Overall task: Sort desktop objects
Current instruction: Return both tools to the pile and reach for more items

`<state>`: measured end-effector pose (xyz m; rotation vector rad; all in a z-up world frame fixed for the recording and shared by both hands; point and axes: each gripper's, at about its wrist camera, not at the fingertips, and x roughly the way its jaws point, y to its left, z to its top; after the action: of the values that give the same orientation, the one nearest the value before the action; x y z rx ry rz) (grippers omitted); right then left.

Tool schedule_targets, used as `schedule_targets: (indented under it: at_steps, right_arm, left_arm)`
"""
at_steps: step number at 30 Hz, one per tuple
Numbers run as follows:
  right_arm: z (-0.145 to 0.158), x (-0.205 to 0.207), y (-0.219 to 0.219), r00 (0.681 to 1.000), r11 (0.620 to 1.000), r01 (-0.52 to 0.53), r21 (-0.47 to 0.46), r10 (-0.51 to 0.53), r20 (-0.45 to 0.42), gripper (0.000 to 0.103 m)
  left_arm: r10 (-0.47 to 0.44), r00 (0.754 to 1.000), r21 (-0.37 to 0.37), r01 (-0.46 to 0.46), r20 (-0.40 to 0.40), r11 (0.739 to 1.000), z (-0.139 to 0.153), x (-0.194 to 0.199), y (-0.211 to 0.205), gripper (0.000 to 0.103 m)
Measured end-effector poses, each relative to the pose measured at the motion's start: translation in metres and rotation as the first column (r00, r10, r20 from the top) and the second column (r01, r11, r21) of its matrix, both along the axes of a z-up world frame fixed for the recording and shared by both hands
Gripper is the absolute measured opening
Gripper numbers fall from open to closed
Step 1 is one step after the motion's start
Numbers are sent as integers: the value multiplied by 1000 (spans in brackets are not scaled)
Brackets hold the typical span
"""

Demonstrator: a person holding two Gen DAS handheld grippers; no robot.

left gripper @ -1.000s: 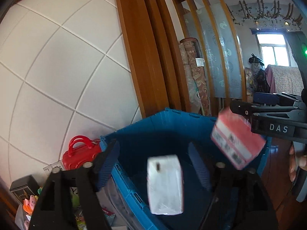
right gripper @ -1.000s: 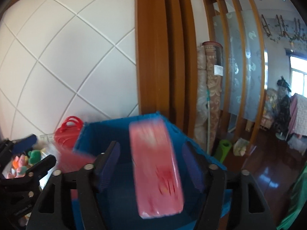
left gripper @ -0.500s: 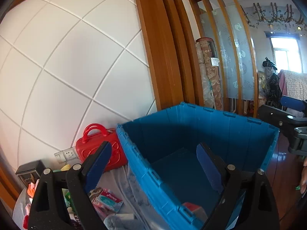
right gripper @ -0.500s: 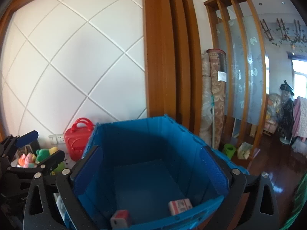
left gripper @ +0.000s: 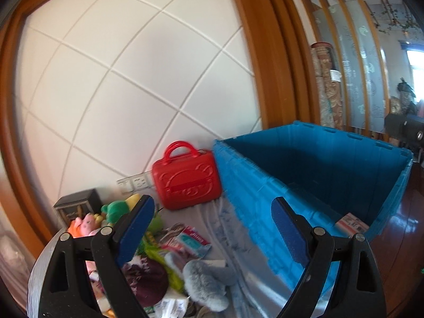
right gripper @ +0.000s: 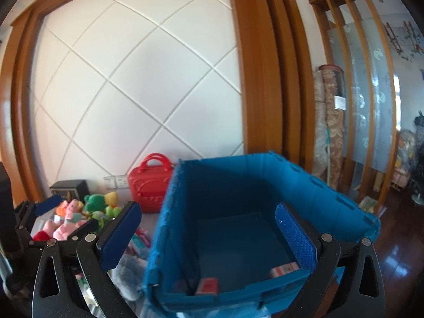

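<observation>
White diamond-panelled wall behind | blue crate (right gripper: 238, 185) at 3 o'clock holds two small boxes (right gripper: 285, 269) | toy pile (left gripper: 169, 259) at 7 o'clock | left gripper (left gripper: 212, 228) wide open, empty | right gripper (right gripper: 209, 235) wide open, empty

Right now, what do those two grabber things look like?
Each hand-held gripper is black plastic with triangular cut-outs, silver rivets and two flat fingers faced with bumpy dark blue pads. The left hand-held gripper and the right hand-held gripper look alike. No cables or sleeves show.
</observation>
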<state>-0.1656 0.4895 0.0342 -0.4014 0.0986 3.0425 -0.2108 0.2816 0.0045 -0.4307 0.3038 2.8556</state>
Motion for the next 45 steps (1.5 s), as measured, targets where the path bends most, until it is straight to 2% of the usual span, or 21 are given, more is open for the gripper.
schedule_targets:
  at_steps: [5, 9, 13, 15, 18, 22, 25, 26, 30, 31, 35, 38, 42, 45]
  right_arm:
    - [-9, 10, -32, 993, 993, -116, 18, 117, -28, 103]
    - [-20, 3, -64, 978, 978, -207, 18, 207, -8, 103]
    - [-37, -8, -106, 950, 949, -312, 38, 311, 31, 103]
    - [-48, -17, -129, 928, 929, -369, 38, 366, 67, 103]
    - [-71, -40, -172, 868, 878, -477, -35, 477, 139, 103]
    - [-102, -67, -228, 811, 841, -531, -106, 541, 223, 103]
    - [-116, -88, -270, 781, 820, -559, -123, 570, 254, 103]
    - [-120, -95, -287, 766, 809, -575, -122, 585, 268, 103]
    - [-152, -120, -363, 666, 734, -672, -103, 659, 349, 101]
    - [-163, -128, -384, 631, 707, -698, -110, 680, 373, 97]
    - [-206, -160, -442, 522, 641, -755, -136, 715, 465, 92]
    - [-238, -183, -469, 447, 598, -788, -147, 720, 531, 88]
    - [-272, -203, -496, 371, 525, -845, -101, 712, 597, 85]
    - [-291, -216, -505, 330, 495, -865, -82, 685, 650, 81]
  left_arm:
    - [120, 992, -11, -119, 29, 993, -31, 20, -45, 91]
    - [199, 978, -27, -198, 62, 980, -57, 32, -89, 91]
    - [285, 955, -69, -279, 87, 958, -84, 41, -138, 91]
    - [331, 936, -80, -323, 118, 943, -96, 40, -166, 91]
    - [399, 903, -95, -389, 157, 916, -111, 32, -210, 91]
    - [469, 870, -144, -450, 152, 881, -124, 18, -264, 91]
    - [480, 857, -157, -456, 188, 876, -136, 8, -300, 91]
    - [483, 854, -167, -456, 194, 874, -140, 4, -311, 91]
    - [465, 861, -189, -432, 204, 882, -153, -10, -345, 91]
    - [465, 862, -197, -430, 200, 881, -156, -13, -351, 91]
    - [458, 857, -193, -421, 237, 886, -164, -23, -373, 91]
    - [457, 856, -221, -410, 241, 885, -172, -28, -377, 91]
    - [458, 846, -219, -409, 273, 886, -181, -33, -382, 91]
    - [480, 831, -232, -427, 280, 874, -186, -37, -385, 91]
